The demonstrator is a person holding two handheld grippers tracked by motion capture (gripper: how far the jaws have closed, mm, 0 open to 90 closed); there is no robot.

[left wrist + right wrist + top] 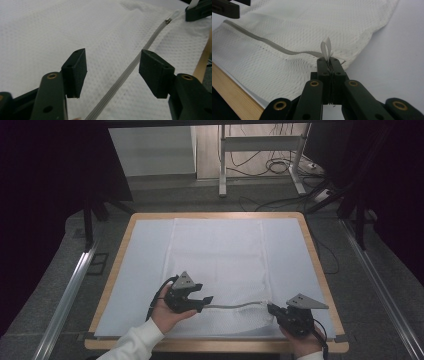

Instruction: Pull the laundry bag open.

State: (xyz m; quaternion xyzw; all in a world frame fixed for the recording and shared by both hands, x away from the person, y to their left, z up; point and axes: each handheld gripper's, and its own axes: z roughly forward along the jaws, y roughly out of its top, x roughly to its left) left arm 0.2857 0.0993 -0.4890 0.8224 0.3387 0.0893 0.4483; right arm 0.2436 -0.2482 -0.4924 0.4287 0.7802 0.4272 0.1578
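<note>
A white mesh bag (220,260) lies flat on the table, and a grey zipper (235,306) runs across it near the front edge. My left gripper (207,300) hovers at the zipper's left part. Its jaws stand open on either side of the zipper (128,71), and the pads (75,72) do not press on it. My right gripper (271,309) is at the zipper's right end. There it (330,63) is shut on a small white loop tab (326,48), which sticks up from between the jaws. The fabric bunches slightly around that end.
A pale sheet (145,270) covers the wooden table (320,270), whose front edge (234,100) is close to both hands. Beyond the table are a metal stand (260,145) and loose cables (280,167) on the floor. Metal rails (70,290) run along both sides.
</note>
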